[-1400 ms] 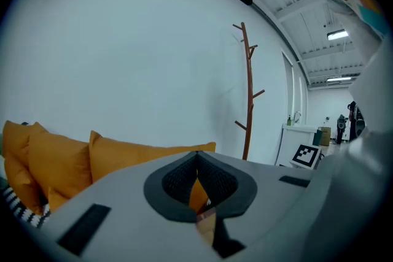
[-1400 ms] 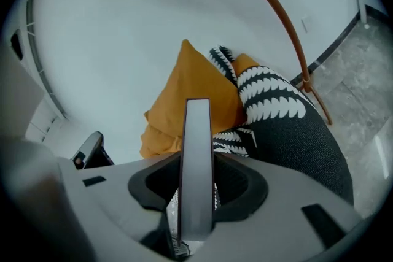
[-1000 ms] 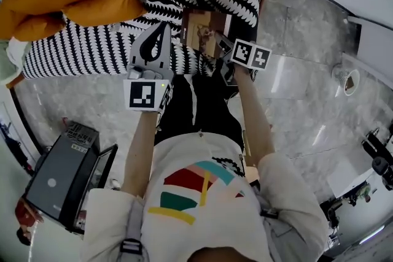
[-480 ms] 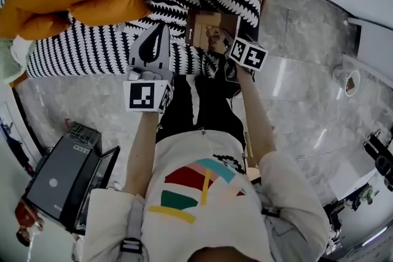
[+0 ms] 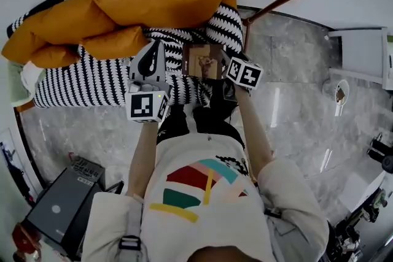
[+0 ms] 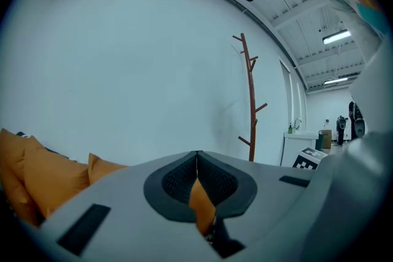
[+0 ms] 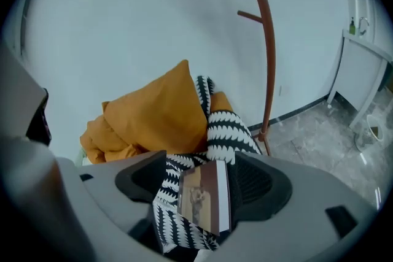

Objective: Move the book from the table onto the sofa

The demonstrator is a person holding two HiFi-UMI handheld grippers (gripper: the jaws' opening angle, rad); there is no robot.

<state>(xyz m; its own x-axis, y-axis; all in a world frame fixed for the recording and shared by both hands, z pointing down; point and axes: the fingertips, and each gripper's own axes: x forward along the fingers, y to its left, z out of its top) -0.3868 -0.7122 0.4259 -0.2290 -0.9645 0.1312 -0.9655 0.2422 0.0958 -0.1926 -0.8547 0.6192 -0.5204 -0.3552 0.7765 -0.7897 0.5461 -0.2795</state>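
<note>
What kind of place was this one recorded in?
Probably a living-room corner staged inside a lab or workshop: a patterned sofa with orange cushions and a wooden coat stand, but strip lights overhead.

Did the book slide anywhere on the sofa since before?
No. The book lies in the same spot on the striped sofa seat, right beside the armrest.

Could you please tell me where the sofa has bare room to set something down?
The striped seat is bare left of the book, in front of the orange cushions. It is crowded at the back, under the cushions, and at the right end, where the book lies.
</note>
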